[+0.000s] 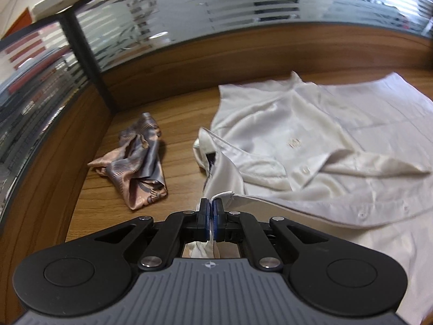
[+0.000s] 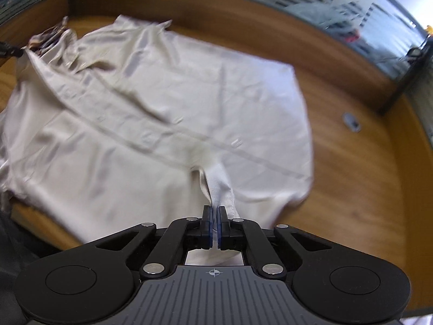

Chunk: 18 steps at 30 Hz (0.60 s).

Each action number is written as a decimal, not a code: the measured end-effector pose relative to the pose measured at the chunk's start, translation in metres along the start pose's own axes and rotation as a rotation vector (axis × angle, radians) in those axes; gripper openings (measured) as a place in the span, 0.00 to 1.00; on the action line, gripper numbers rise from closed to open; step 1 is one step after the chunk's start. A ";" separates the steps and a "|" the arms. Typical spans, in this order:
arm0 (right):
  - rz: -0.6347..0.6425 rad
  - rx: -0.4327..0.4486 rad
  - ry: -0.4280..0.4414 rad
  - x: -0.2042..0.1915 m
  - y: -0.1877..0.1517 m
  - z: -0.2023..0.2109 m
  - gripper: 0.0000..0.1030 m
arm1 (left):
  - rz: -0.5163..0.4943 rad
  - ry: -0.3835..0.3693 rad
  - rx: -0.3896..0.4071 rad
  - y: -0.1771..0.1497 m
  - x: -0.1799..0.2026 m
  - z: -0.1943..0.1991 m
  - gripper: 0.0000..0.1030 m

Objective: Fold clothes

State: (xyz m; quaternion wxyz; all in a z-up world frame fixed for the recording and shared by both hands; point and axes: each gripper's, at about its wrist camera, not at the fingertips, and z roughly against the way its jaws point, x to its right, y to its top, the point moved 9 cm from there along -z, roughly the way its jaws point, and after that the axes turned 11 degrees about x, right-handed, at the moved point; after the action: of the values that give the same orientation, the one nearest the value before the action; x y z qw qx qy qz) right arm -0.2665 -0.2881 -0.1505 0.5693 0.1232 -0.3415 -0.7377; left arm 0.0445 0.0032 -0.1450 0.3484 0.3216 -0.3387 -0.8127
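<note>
A wooden desk [image 1: 178, 113] edged by striped frosted-glass partitions [image 1: 189, 19] carries a white button-up shirt [image 1: 311, 140], spread front-up across most of the top. The left gripper [image 1: 210, 205] is pinched closed on a fold of the shirt near the collar; the right gripper [image 2: 214, 212] is pinched closed on a fold at the shirt's lower edge. A crumpled patterned scarf [image 1: 138, 159] in pink and grey lies just beside the collar. The small gold chest emblem [image 1: 293, 143] is too blurred to read.

Both wrist views low, close, facing forward; shared: white shirt [image 1: 311, 140] [image 2: 151, 103].
</note>
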 end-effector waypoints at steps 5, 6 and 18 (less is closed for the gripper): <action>0.035 0.003 -0.037 0.043 0.020 -0.021 0.05 | 0.016 0.053 -0.032 0.007 0.006 -0.014 0.02; 0.038 -0.004 -0.040 0.050 0.023 -0.028 0.05 | 0.019 0.064 -0.051 0.007 0.007 -0.018 0.02; -0.020 -0.135 0.051 0.064 0.001 -0.072 0.05 | 0.081 0.167 -0.211 -0.030 0.000 -0.020 0.02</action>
State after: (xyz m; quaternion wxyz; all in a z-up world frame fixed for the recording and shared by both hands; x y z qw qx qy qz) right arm -0.2453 -0.3737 -0.1893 0.5775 0.1068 -0.2749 -0.7613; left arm 0.0490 0.0122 -0.1800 0.4399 0.3358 -0.2338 -0.7994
